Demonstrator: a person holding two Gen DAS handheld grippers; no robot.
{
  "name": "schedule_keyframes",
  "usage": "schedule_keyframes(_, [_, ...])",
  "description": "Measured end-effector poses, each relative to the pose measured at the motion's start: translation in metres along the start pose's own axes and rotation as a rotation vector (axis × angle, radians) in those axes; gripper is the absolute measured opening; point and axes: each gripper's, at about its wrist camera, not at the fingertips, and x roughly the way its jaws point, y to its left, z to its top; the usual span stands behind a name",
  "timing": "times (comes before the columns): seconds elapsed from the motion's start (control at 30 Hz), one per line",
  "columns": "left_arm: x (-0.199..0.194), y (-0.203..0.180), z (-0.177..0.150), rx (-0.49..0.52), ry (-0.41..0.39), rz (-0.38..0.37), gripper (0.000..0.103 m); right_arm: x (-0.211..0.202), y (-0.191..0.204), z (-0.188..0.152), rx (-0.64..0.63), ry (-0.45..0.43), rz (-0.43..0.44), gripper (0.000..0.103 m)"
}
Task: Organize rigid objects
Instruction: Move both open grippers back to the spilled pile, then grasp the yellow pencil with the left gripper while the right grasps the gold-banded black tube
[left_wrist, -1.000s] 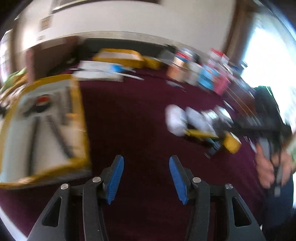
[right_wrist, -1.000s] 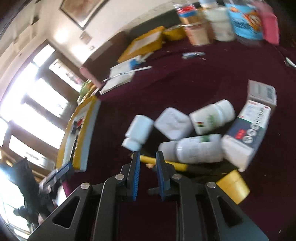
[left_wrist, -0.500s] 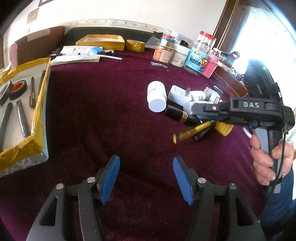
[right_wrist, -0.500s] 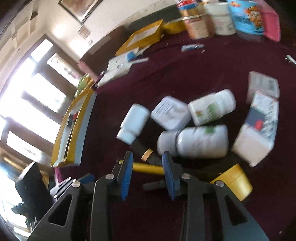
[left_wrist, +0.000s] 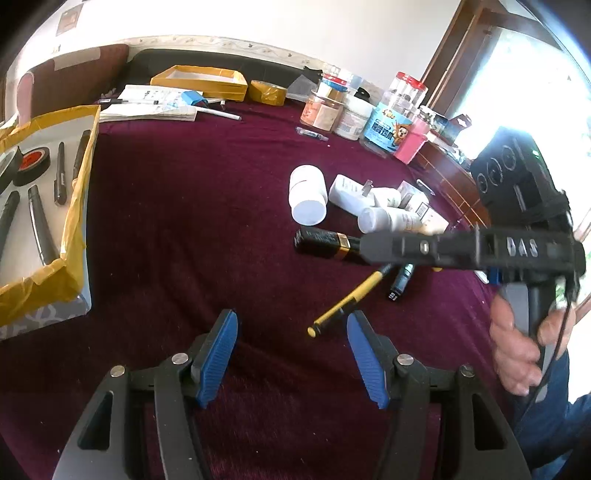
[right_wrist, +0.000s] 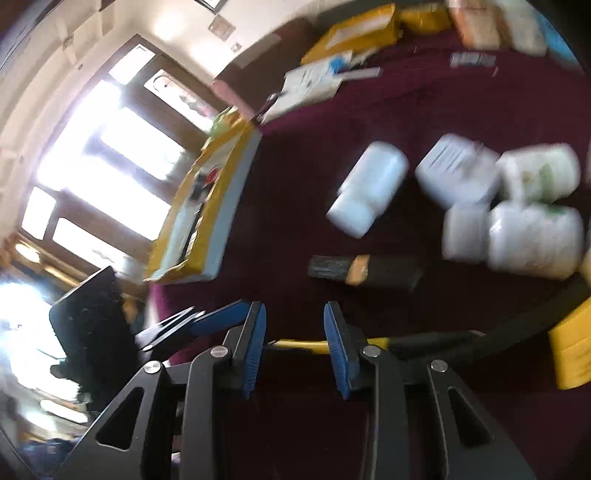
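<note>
Left gripper (left_wrist: 291, 350): jaws stand wide apart over the maroon cloth (left_wrist: 192, 206), nothing between the blue pads; they have just been opening. The near tip of the yellow pen (left_wrist: 347, 301) lies just ahead of the right pad, apart from it.

Right gripper (right_wrist: 295, 343): jaws partly apart, having just been opening. In the right wrist view the pen crosses behind the two pads low on the cloth; neither pad presses on it. In the left wrist view this gripper's black body reaches in from the right, held by a hand (left_wrist: 517, 343), and hides the pen's far end.

Heap: a black tube (left_wrist: 327, 242) with a gold band lies just beyond the pen. Behind it lie white bottles (left_wrist: 308, 194), touching one another, with small cartons beside them. A small dark marker (left_wrist: 399, 282) lies beside the pen.

Tray (left_wrist: 79, 177): a yellow-taped box at the left edge, well apart from the heap, holding dark pens and tape rolls.

Far edge: jars (left_wrist: 325, 110), papers, a second yellow box.
</note>
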Motion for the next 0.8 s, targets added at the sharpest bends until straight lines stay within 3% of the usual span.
schedule_keyframes(0.2, [0.005,-0.041,0.000,0.210,0.026,0.061,0.065,-0.019,-0.026,0.004,0.119,-0.086,0.007,0.032])
schedule_keyframes(0.43, [0.045,-0.080,0.015,0.379,0.136,0.078,0.063,-0.042,-0.038,0.003,0.206,-0.166,0.013,0.032])
schedule_keyframes(0.47, [0.051,-0.082,0.016,0.387,0.152,0.073,0.058,-0.045,-0.039,0.002,0.213,-0.174,0.010,0.032])
schedule_keyframes(0.5, [0.055,-0.084,0.017,0.392,0.161,0.079,0.035,-0.048,-0.040,0.000,0.215,-0.178,0.009,0.032])
schedule_keyframes(0.53, [0.055,-0.086,0.017,0.401,0.154,0.113,0.025,-0.051,-0.043,0.000,0.219,-0.181,0.007,0.032])
schedule_keyframes(0.63, [0.050,-0.085,0.012,0.412,0.162,0.104,0.013,-0.053,-0.045,-0.001,0.219,-0.183,0.004,0.032])
schedule_keyframes(0.8, [0.019,-0.058,-0.010,0.349,0.144,0.114,0.011,-0.042,-0.041,0.001,0.195,-0.138,0.007,0.032])
